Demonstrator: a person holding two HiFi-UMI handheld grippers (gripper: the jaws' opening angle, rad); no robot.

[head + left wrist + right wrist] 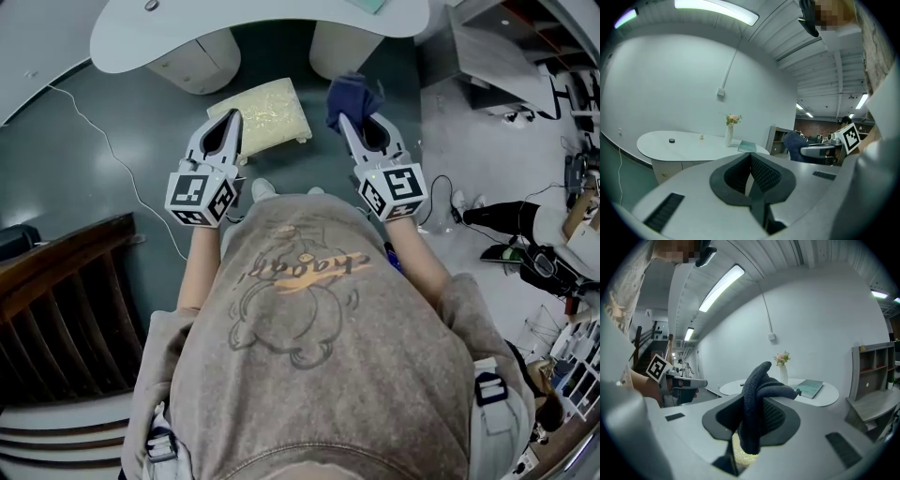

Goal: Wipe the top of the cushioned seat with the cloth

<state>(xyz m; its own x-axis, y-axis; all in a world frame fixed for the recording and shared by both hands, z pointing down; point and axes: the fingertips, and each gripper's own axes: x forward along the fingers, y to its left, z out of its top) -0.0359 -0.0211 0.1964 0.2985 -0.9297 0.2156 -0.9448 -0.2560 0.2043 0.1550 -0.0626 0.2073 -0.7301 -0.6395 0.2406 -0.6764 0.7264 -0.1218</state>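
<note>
Right gripper is clenched on the cloth, which bunches over its tips. Left gripper is closed and empty. The seat lies below and ahead, left of the cloth, between both tips, so the wipe likely starts down-left.

Office-type open interior. Curved white bench against a plain wall, carrying a flower vase and a book. Open shelf unit just beside the bench. Strip lights overhead. Wooden staircase well apart from the bench, across grey floor.
</note>
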